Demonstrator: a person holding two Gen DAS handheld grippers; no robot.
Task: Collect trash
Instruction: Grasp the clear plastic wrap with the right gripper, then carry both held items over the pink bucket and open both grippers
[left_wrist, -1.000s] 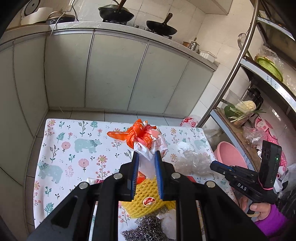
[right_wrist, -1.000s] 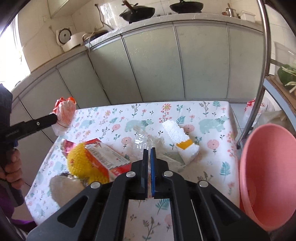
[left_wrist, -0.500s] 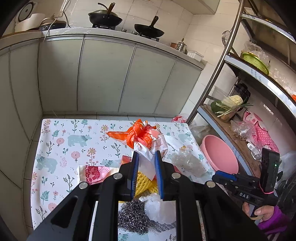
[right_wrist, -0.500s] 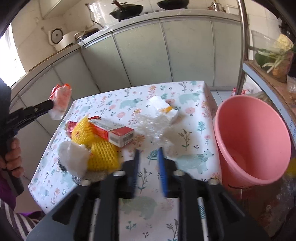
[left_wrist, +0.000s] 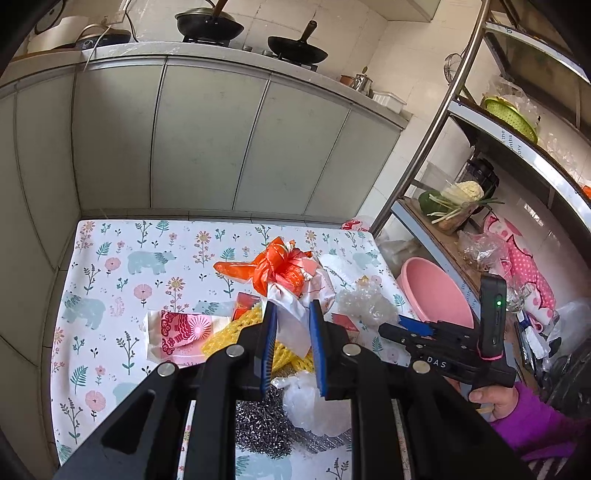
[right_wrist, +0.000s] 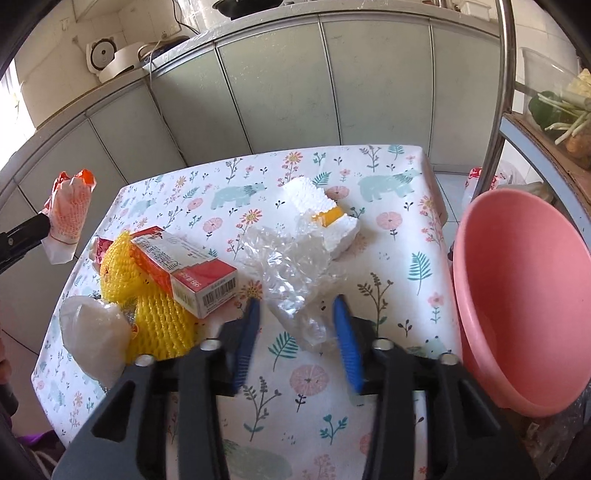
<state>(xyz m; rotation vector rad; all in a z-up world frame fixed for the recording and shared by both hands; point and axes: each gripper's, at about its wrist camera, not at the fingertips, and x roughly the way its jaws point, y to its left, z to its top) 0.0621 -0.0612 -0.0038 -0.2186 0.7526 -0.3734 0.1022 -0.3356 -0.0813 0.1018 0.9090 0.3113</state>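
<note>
Right tongs (right_wrist: 297, 314) spread wide over crumpled clear plastic (right_wrist: 291, 266) on the floral desk (right_wrist: 388, 221) — pink basin (right_wrist: 517, 295) just right, carton (right_wrist: 188, 269) left.

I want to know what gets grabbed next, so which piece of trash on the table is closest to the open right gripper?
The crumpled clear plastic wrap: its near end lies between the right gripper fingers, unlike the red box farther left.

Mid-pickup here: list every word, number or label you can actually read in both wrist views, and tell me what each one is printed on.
"DAS": white letters on the body of the right gripper, seen in the left wrist view.
Red and white carton: printed text, digits and a barcode on its end, too small and skewed to read.
Shelf edge: small vertical print, too blurred to read.
Orange and white wrapper held in the left gripper: pattern only, no legible words.
</note>
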